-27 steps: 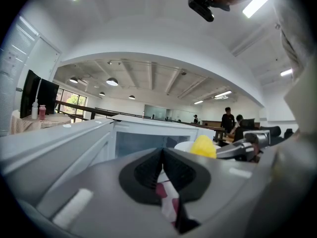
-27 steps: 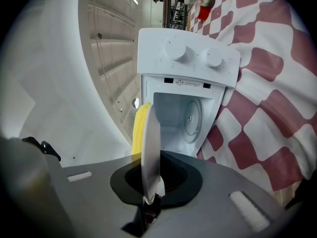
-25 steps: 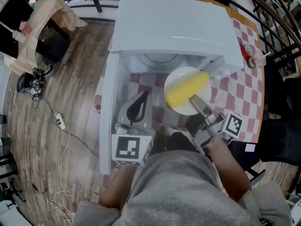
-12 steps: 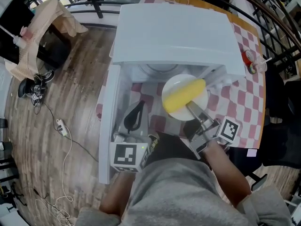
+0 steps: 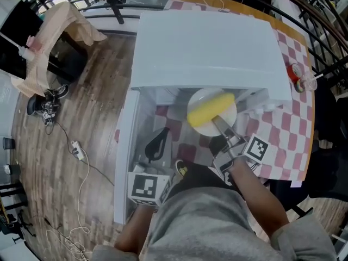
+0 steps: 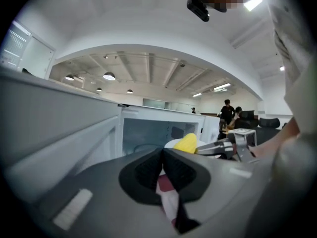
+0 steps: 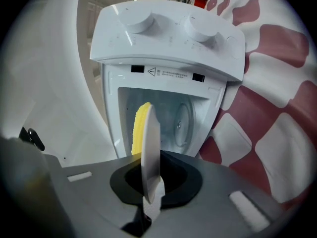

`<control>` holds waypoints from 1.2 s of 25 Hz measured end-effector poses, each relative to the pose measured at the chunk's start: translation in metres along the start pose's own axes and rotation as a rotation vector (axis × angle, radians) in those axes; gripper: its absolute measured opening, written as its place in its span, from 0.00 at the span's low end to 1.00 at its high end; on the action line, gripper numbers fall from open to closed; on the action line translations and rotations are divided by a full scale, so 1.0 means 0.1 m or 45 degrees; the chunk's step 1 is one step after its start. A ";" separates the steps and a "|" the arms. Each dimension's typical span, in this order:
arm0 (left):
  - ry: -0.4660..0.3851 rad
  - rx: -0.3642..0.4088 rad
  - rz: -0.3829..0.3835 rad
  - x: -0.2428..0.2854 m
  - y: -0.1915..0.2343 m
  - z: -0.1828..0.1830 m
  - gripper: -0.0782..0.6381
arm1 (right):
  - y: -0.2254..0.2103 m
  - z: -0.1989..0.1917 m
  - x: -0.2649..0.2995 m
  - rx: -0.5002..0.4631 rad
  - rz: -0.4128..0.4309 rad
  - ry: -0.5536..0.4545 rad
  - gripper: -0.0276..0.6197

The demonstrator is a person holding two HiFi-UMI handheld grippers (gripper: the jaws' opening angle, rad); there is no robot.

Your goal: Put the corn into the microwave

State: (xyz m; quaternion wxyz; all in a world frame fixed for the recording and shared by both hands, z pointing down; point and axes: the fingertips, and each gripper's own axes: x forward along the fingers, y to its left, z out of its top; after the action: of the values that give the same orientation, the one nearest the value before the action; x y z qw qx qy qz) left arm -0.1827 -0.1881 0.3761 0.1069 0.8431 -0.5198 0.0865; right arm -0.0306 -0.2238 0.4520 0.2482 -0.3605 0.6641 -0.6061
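- One wooden floor (image 5: 81,102) spreads out to the left of the left gripper (image 6: 162,152), well below both tools.
- One table under a red-and-white checkered cloth (image 5: 283,135) lies beneath and to the right of the right gripper (image 5: 218,122).
- One white microwave (image 5: 206,48) stands on that cloth straight ahead of both grippers. Its opening faces them, and its panel with two round knobs sits on the right gripper's side of the opening.
- Its door (image 5: 124,145) is swung fully open and runs along the left flank of the left gripper, just beside it.
- Left gripper: the jaws are brought together at their tips with nothing between them. It sits low in front of the opening, beside the door, and the right gripper is off to its right.
- Right gripper: the jaws are clamped on the near rim of a white plate (image 5: 200,99), whose thin edge runs between the pads in the right gripper view. It points at the opening.
- Plate: it juts forward from the right gripper's tips, carried clear of the cloth, with its far rim at the mouth of the opening.
- Corn (image 5: 211,109): the yellow cob lies across the plate just beyond the right gripper's tips, in front of the cavity and up and to the right of the left gripper.
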 end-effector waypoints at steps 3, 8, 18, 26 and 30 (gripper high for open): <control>0.018 0.028 -0.027 0.02 0.00 -0.05 0.12 | -0.10 0.07 0.19 0.001 0.003 -0.019 0.05; 0.061 0.033 -0.033 0.08 0.03 -0.14 0.12 | -0.29 0.19 0.53 0.000 -0.032 -0.037 0.05; 0.118 -0.018 -0.024 0.17 0.11 -0.26 0.12 | -0.46 0.33 0.89 0.044 -0.086 -0.059 0.05; 0.141 -0.047 -0.021 0.19 0.11 -0.26 0.12 | -0.55 0.21 0.87 0.008 -0.153 -0.002 0.05; 0.152 -0.059 -0.020 0.19 0.11 -0.26 0.12 | -0.58 0.20 0.85 0.008 -0.163 0.002 0.05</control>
State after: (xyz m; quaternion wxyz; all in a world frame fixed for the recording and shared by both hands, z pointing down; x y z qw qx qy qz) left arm -0.1846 -0.2016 0.4073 0.1578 0.8378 -0.5079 0.1237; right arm -0.0577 -0.3028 0.5154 0.2096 -0.4010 0.6381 -0.6230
